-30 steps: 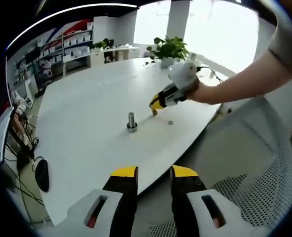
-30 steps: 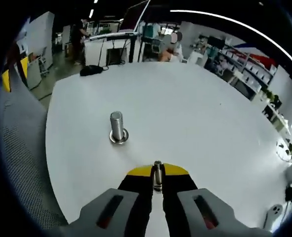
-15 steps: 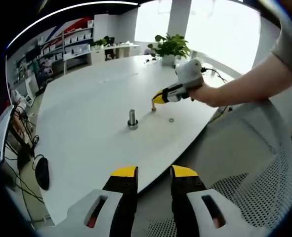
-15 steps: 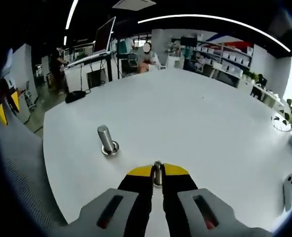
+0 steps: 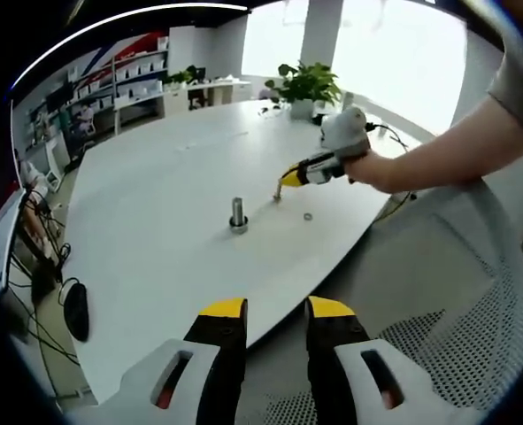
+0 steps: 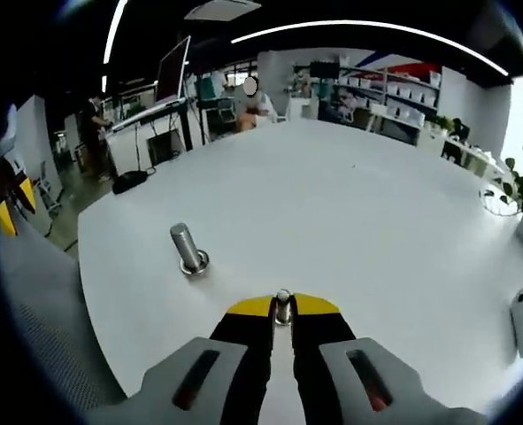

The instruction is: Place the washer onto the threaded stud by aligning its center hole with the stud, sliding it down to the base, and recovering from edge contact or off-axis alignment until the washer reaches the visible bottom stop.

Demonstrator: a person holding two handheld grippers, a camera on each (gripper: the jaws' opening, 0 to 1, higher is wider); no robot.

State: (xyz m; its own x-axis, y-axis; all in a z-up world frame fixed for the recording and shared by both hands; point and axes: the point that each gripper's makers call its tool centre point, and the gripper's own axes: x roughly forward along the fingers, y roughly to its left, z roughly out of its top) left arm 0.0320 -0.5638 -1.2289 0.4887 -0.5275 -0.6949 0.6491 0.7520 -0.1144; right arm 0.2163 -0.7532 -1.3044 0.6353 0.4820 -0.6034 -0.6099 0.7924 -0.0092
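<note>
The threaded stud (image 5: 237, 215) stands upright on its round base on the white table (image 5: 155, 204). In the right gripper view the stud (image 6: 188, 248) is ahead and to the left. My right gripper (image 6: 283, 310) is shut on a small metal washer (image 6: 283, 305) held on edge at its tips. In the left gripper view, the right gripper (image 5: 283, 184) hovers just right of the stud, with the washer (image 5: 277, 194) low over the table. Another washer (image 5: 307, 215) lies flat nearby. My left gripper (image 5: 276, 310) is open and holds nothing, back beyond the table's near edge.
A potted plant (image 5: 307, 86) stands at the table's far end. A white handheld device (image 6: 520, 319) lies on the table's right side. A mesh chair (image 5: 473, 301) sits by the near edge, and a dark mouse (image 5: 75, 312) lies on a lower desk to the left.
The right gripper has drawn back a little from the stud and turned, still holding the washer; the stud now looks smaller and farther left in its view. The left gripper stayed still.
</note>
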